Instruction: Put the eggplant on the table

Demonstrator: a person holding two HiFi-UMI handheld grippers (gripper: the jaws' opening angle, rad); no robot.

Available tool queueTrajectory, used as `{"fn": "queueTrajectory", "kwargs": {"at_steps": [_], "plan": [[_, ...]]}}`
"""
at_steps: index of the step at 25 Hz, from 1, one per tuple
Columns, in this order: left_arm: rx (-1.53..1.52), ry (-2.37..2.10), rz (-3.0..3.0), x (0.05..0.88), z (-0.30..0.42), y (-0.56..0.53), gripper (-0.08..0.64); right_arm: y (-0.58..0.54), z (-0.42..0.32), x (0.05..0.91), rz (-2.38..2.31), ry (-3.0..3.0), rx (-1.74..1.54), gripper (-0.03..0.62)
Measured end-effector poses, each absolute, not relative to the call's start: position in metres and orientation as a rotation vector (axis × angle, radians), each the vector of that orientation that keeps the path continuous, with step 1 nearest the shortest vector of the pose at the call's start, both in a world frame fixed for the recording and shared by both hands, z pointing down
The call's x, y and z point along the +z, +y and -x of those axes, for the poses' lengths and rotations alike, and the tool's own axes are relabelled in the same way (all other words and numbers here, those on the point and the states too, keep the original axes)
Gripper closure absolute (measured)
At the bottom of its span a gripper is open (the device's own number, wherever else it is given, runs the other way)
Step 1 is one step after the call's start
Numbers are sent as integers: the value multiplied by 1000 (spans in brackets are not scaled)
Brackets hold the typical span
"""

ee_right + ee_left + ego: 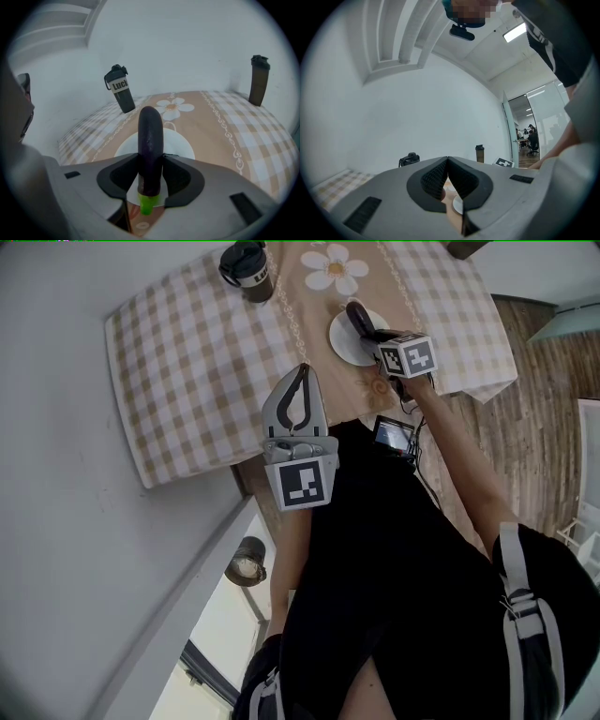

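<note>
A black shaker bottle (247, 268) stands by the far left edge of the checked worktop (187, 362). The left tool (302, 373) hangs over the near edge, jaws together and empty. On the flowered middle strip sits a white plate (180, 143), and above it the eggplant (150, 136) is clamped in the right tool (151, 161) near its green stem end. Gripped that far back, the glossy body could likely pivot or slide out during the move, and set down near an edge it might roll off.

Glossy eggplant (150, 136), cloth tablecloth (262, 140), wood floor (539, 418)
</note>
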State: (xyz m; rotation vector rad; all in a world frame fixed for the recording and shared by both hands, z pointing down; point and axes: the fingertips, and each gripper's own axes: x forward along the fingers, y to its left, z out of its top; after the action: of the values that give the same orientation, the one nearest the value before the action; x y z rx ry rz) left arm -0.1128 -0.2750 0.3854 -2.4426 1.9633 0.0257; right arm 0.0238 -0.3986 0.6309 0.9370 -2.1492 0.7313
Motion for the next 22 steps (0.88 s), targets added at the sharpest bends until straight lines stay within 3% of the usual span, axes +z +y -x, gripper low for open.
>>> {"fn": "queueTrajectory", "kwargs": {"at_steps": [22], "plan": [[7,1955,2446,395,107,-278,571,-398,-27,648,-935,-2132,739,423]]}}
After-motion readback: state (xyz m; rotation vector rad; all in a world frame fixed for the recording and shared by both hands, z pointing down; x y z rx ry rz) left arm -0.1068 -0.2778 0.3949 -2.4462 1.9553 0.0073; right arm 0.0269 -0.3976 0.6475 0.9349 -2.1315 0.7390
